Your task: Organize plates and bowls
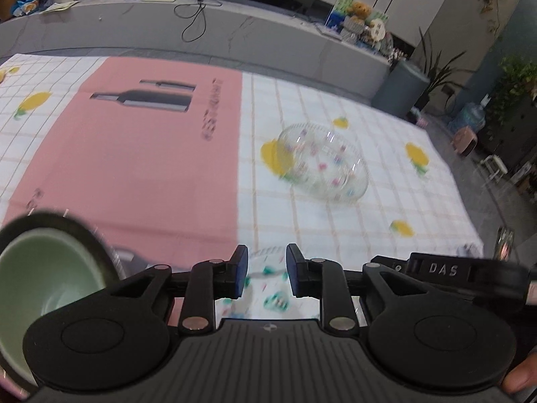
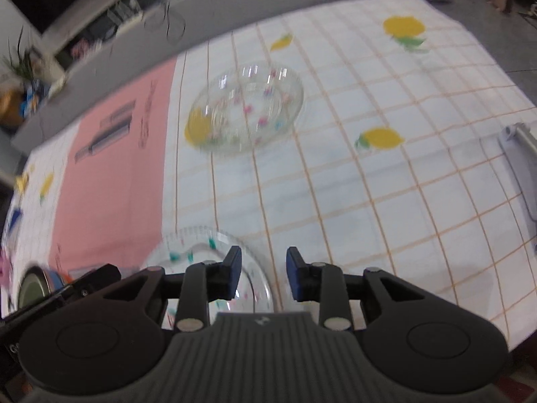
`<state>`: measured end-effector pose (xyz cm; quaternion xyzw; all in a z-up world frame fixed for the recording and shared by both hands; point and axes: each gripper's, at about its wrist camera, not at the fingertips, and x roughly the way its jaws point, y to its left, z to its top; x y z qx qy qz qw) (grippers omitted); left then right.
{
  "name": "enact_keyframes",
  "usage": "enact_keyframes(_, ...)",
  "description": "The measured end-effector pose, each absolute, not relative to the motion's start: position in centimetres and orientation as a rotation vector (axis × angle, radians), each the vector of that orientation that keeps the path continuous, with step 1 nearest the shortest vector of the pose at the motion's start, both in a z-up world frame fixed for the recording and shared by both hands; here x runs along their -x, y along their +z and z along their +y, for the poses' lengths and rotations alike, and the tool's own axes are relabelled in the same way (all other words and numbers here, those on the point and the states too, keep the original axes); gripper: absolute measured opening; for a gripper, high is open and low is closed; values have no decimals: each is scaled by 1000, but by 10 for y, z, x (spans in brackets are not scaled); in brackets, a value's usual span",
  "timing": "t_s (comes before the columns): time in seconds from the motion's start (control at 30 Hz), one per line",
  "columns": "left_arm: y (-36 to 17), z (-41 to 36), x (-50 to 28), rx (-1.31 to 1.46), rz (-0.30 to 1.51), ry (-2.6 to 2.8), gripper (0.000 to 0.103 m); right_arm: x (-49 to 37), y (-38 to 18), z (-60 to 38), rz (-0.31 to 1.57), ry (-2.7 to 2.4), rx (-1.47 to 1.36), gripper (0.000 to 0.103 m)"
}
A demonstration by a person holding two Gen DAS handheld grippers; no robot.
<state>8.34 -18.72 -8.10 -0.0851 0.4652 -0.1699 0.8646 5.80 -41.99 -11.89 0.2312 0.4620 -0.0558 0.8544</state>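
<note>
A white checked tablecloth with yellow lemons [image 2: 369, 181] and a pink poster panel [image 1: 134, 154] covers the table. At the left sits a green ceramic bowl [image 1: 40, 278]. The left gripper [image 1: 267, 273] stands parted over a clear patterned glass plate [image 2: 201, 245], gripping nothing. The right gripper [image 2: 263, 277] is likewise parted and empty. Farther off rests a clear glass bowl with coloured dots [image 1: 324, 163].

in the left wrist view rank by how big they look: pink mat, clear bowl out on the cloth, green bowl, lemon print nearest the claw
1. pink mat
2. green bowl, inflated by nearness and partly hidden
3. clear bowl
4. lemon print
</note>
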Motion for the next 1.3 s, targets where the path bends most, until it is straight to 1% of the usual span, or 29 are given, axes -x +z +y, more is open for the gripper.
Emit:
enact_keyframes(0.07, -79, -190, -94, 201, 963, -358, 28, -62, -118, -425, 923, -140, -542, 29)
enact_keyframes(0.17, -81, -193, -111, 245, 976, -348, 29, -70, -118, -437, 870, -163, -644, 34)
enact_keyframes(0.3, -87, -202, -137, 278, 991, -329, 31, -84, -117, -456, 802, -208, -727, 36)
enact_keyframes(0.43, -97, -215, -166, 316, 1009, -321, 35, -103, -122, -473, 754, -241, -796, 36)
enact_keyframes(0.6, -114, -223, -192, 355, 995, -276, 37, -130, -136, -483, 741, -288, -772, 36)
enact_keyframes(0.73, -130, -229, -207, 373, 998, -253, 41, -147, -154, -490, 772, -285, -779, 36)
enact_keyframes(0.77, -135, -230, -211, 375, 997, -243, 45, -151, -156, -490, 777, -287, -772, 36)
enact_keyframes(0.83, -143, -232, -216, 373, 1004, -213, 48, -157, -159, -492, 781, -288, -753, 36)
enact_keyframes(0.9, -150, -232, -219, 386, 1011, -185, 49, -162, -162, -493, 775, -289, -744, 36)
enact_keyframes(0.97, -155, -232, -222, 398, 1007, -187, 53, -168, -166, -496, 772, -288, -747, 36)
enact_keyframes(1.07, -159, -237, -225, 391, 1001, -192, 56, -175, -172, -498, 779, -291, -735, 35)
enact_keyframes(1.2, -163, -244, -227, 384, 990, -195, 56, -178, -174, -496, 751, -273, -707, 35)
enact_keyframes(1.23, -163, -246, -228, 376, 985, -202, 56, -179, -174, -494, 749, -264, -695, 34)
enact_keyframes(1.3, -163, -249, -228, 369, 980, -217, 56, -181, -175, -490, 751, -245, -675, 27)
